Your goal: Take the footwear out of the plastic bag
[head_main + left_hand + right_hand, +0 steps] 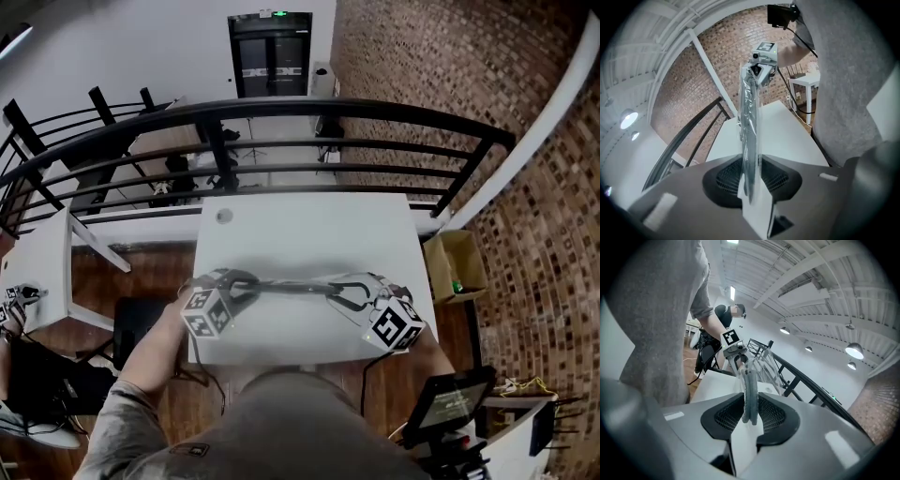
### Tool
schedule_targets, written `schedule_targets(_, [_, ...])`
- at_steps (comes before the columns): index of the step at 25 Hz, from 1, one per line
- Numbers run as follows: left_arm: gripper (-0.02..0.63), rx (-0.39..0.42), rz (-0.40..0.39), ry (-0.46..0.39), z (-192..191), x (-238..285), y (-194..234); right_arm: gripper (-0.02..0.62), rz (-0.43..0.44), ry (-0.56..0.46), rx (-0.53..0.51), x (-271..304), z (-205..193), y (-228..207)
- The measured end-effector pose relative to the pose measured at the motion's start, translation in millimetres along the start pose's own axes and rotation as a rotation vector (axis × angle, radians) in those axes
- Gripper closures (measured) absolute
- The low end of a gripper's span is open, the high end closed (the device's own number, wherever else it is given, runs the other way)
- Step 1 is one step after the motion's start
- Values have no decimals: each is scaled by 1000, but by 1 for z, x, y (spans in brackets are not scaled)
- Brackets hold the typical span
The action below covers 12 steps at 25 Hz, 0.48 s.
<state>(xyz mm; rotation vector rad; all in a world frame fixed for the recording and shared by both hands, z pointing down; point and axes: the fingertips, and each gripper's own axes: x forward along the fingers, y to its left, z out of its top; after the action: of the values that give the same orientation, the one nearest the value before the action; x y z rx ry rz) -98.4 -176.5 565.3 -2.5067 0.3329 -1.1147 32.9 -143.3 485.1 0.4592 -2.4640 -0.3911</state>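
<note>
as it hangs taut, bag (300, 287) above table (309, 230)

White table (309, 234), clear plastic bag (289, 284), black railing (281, 111), red-brown brick wall (450, 75)

White table (309, 234) stands on wooden floor (141, 272). Black railing (281, 117) runs just beyond the table. Brick wall (450, 75) and open cardboard box (455, 267) to the table's right. Ceiling lamps (854, 350) lit.

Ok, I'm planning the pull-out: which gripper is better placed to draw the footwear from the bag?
Right, likely. The right gripper clamps a thick grey edge that looks like the footwear; the left gripper pinches the clear plastic bag, so it can anchor.
</note>
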Motion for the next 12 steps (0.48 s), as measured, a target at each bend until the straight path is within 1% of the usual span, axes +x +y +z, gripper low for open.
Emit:
schedule_targets(6, [520,12,8,6,7,-2,3,469,-12,23,17,-1,-1,-1])
schedule_targets(9, [523,30,9,-7,15,-3,2,446,2,50,-12,3,1,2])
schedule_targets(12, [523,52,7,-18,24,-2,2,431,25,87,-63,12,1,8])
